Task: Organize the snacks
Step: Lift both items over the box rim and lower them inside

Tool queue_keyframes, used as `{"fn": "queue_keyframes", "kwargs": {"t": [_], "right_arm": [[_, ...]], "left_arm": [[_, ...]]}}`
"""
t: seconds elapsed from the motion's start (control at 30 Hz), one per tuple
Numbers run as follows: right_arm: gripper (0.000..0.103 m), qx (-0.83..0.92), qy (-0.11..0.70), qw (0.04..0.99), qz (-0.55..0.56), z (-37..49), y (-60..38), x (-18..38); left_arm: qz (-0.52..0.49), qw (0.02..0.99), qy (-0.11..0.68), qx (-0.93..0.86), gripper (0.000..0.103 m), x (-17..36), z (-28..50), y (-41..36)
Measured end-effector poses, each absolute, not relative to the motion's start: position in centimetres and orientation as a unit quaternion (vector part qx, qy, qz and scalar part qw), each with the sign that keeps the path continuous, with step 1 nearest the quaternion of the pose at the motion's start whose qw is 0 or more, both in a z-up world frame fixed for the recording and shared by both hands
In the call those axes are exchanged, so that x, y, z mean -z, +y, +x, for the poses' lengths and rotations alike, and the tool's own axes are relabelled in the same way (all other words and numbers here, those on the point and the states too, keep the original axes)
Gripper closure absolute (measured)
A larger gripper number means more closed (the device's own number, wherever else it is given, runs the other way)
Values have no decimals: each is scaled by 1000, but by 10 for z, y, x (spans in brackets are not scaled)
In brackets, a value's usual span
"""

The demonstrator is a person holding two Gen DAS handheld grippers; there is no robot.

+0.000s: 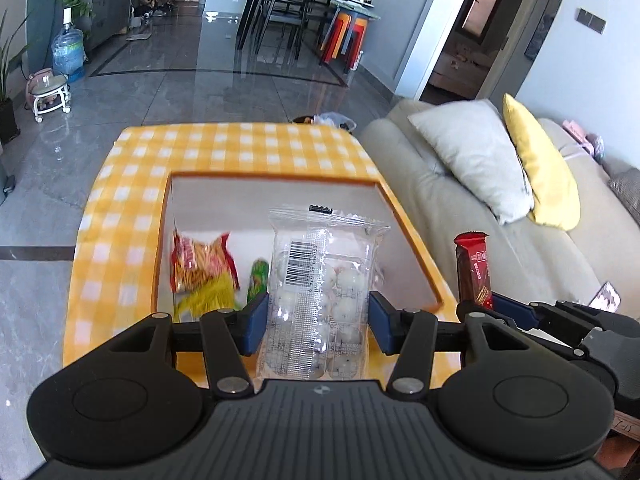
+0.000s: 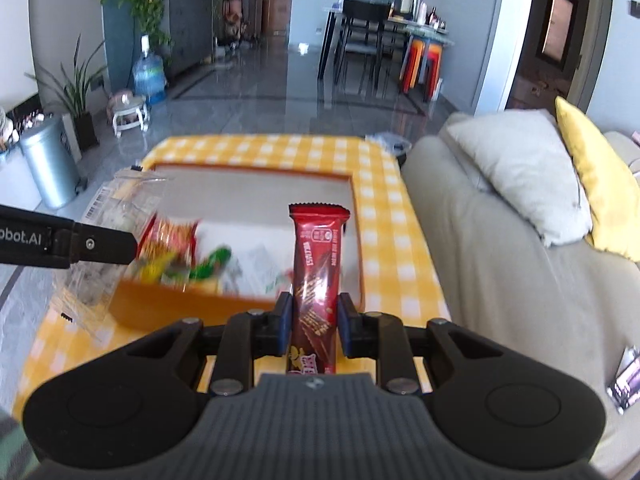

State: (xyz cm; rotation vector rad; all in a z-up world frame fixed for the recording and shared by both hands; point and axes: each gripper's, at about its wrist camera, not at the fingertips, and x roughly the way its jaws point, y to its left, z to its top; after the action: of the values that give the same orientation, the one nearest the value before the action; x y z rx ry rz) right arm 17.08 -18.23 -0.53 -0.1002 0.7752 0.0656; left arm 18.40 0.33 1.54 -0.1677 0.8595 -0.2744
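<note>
Snacks: two held in the air over the tray (image 1: pixel 408 216), one per gripper, ready to go in.
Left gripper (image 1: pixel 318 316) clamps a clear pack (image 1: pixel 316 280) of white round sweets by its sides, upright, above the tray's near half. Right gripper (image 2: pixel 312 320) is clenched on a red bar (image 2: pixel 316 264), gripped low so most of it stands clear above the pads, probably for an easy drop. Count: one clear pack, one red bar, both off the tabletop (image 1: pixel 120 208). In the tray: one red-yellow bag (image 1: pixel 200 268) and one green packet (image 1: pixel 258 280) lying flat at left; something pale at right, too blurred to name. One orange-walled tray on the checked yellow cloth; sofa (image 1: pixel 460 220) with two cushions just beside it.
</note>
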Motion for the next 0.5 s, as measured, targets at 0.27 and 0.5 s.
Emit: {"fn": "queue_keyframes", "kwargs": {"t": [0.27,0.5], "right_arm": [[83,-46,351,934,-47,231,-170,4],[83,-60,316,941,-102,272,-153,28]], "left_arm": [[-66,905,406,111,43,-5,226,6],[-36,907,409,90,43,25,260,3]]}}
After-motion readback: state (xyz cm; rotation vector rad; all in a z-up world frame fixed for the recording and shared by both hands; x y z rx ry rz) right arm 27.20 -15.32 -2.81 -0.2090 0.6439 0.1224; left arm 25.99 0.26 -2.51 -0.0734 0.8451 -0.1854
